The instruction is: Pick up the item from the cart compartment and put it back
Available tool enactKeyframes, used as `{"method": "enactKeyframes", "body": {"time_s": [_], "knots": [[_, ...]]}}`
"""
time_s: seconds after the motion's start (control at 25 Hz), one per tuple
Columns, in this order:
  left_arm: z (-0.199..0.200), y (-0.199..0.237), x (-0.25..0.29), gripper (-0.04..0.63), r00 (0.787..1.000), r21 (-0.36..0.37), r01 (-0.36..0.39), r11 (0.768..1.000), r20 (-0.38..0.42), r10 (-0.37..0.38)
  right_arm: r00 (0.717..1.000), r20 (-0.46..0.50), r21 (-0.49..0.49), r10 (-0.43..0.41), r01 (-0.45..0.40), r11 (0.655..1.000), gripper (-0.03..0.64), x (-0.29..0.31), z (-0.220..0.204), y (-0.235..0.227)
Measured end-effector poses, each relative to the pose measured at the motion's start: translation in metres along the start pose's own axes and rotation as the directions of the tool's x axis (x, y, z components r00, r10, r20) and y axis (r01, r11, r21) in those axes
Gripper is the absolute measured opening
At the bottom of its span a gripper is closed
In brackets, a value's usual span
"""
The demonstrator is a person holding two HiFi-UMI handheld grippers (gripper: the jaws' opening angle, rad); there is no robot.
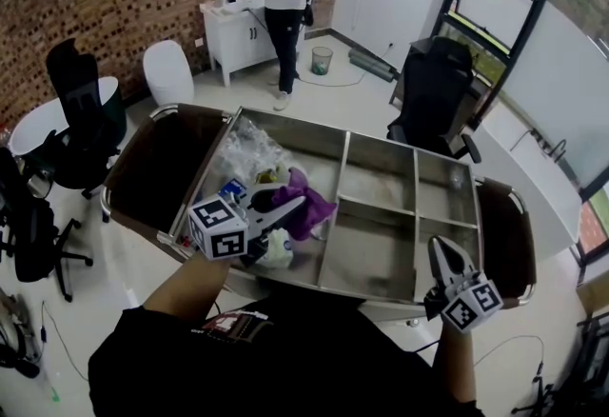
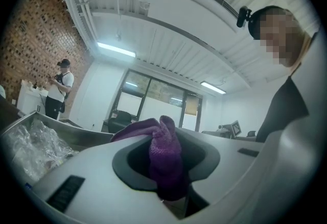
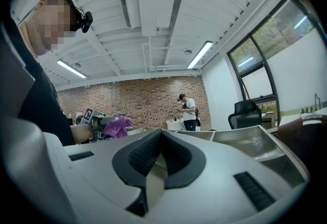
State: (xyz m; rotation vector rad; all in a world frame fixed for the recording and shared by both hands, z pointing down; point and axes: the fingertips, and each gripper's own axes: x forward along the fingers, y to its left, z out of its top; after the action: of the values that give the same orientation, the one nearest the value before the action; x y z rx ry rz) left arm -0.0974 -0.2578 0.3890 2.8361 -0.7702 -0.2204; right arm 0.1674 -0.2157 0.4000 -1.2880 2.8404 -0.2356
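The left claw (image 1: 293,204), nearly closed, pinches the purple cloth (image 1: 314,211) over the cart's (image 1: 376,258) cluttered compartment. The right claw (image 1: 441,249) sits closed and empty at the cart's near edge. The pick-up seems done; next, lower the cloth and release it there.

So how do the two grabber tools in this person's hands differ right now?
The left gripper is clamped on a purple cloth; the right gripper is shut with nothing between its jaws. The left gripper is over the cart's cluttered compartment; the right gripper is by the bare compartments at the other end. Both are the same pale tool, each carrying a marker cube.
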Motion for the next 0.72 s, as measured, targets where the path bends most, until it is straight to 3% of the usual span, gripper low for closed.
{"method": "enactKeyframes", "body": {"time_s": [0.32,0.72], "knots": [[0.004,0.002,0.022,0.087,0.999,0.029,0.004,1.000,-0.046,-0.003,0.998,0.038,-0.027,-0.043,0.044,0.999,-0.008,-0.013,0.010,-0.019],[0.023,-0.019,0.111,0.087,0.994,0.072,0.055,0.996,-0.103,-0.047,0.984,0.114,-0.072,-0.136,0.144,0.987,-0.008,-0.066,0.046,-0.071]]}}
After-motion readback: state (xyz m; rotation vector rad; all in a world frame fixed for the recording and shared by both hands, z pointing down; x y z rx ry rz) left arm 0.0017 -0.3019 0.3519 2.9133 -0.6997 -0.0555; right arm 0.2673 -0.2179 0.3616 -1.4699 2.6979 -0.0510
